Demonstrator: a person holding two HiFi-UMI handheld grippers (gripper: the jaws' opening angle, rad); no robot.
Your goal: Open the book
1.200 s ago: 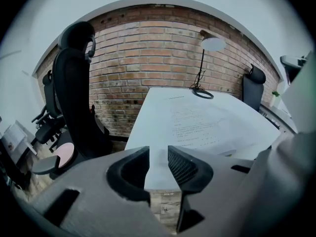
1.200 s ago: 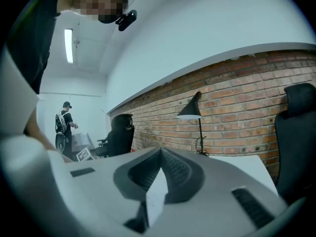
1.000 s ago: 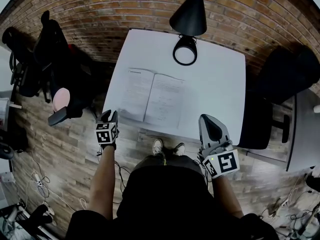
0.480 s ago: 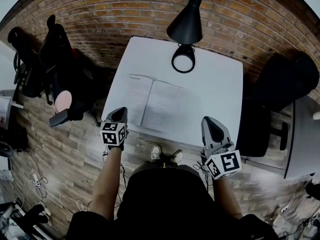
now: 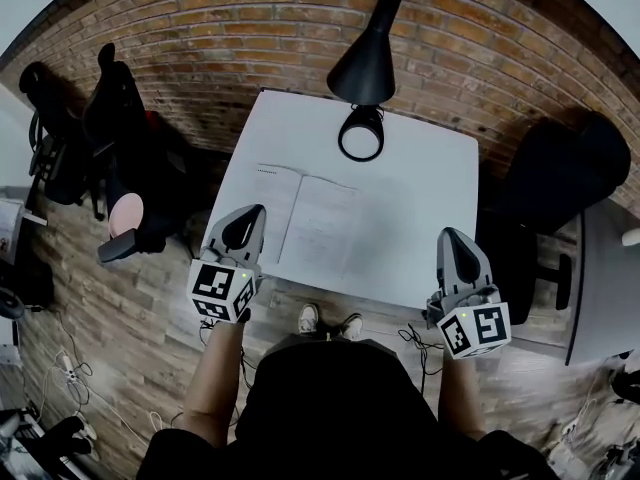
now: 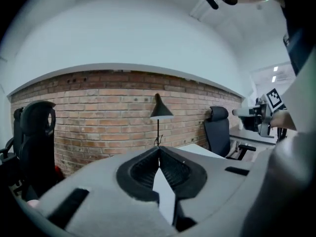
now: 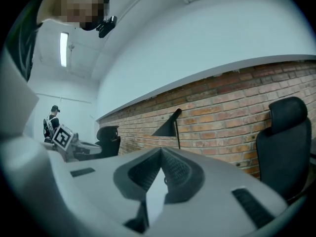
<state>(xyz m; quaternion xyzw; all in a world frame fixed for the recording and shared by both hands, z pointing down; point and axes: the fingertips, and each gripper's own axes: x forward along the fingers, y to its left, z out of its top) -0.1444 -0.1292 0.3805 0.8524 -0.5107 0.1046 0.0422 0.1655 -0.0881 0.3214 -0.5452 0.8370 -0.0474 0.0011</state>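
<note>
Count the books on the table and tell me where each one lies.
1. The book lies open on the white table, on its left half near the front edge, nearer the person than the black lamp. No other book shows on the table.

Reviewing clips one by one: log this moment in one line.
book: open on table | left gripper: jaws just closed, empty, over table's near-left corner | right gripper: shut, empty, at table's near-right corner

Open book [image 5: 307, 222], pale pages face up, flat on the white table's [image 5: 420, 198] left half.
</note>
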